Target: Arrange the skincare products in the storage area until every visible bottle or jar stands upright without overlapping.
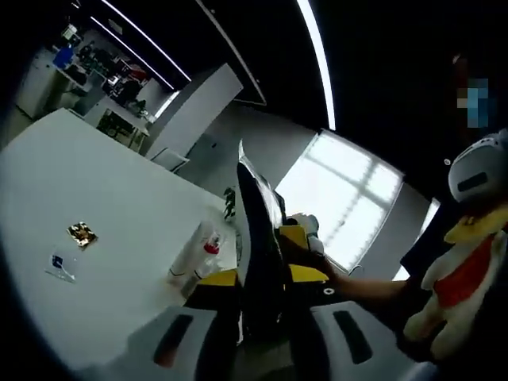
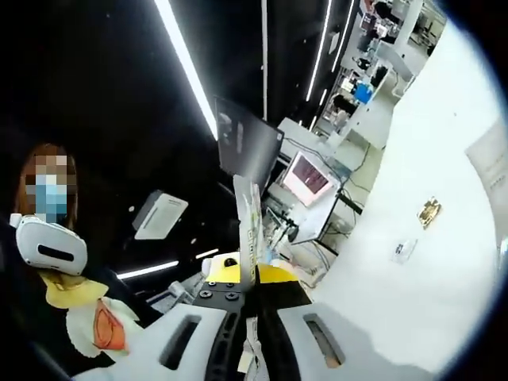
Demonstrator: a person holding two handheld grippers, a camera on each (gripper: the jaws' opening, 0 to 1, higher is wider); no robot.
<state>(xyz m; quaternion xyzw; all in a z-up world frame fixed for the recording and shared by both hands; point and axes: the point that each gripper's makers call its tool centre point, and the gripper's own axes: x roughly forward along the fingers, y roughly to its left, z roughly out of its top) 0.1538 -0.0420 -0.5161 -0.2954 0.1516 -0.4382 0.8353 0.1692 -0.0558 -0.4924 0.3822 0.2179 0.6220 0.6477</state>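
Observation:
My left gripper [image 1: 259, 279] is shut on a thin dark flat pack [image 1: 255, 214] that stands edge-on up the middle of the left gripper view. Just behind it a hand holds the other gripper [image 1: 298, 236], with yellow parts. A clear bottle with a red part [image 1: 194, 254] lies on the white table [image 1: 95, 182] to the left of my jaws. In the right gripper view my right gripper [image 2: 251, 279] is shut on a thin pale flat pack [image 2: 249, 226], also edge-on. Whether both hold the same pack I cannot tell.
A small gold packet [image 1: 82, 233] [image 2: 429, 211] and a small white sachet [image 1: 59, 266] [image 2: 403, 250] lie apart on the table [image 2: 444, 143]. A plush toy wearing a white headset [image 1: 464, 262] [image 2: 71, 294] sits close by. Desks and a monitor [image 2: 305, 178] stand beyond.

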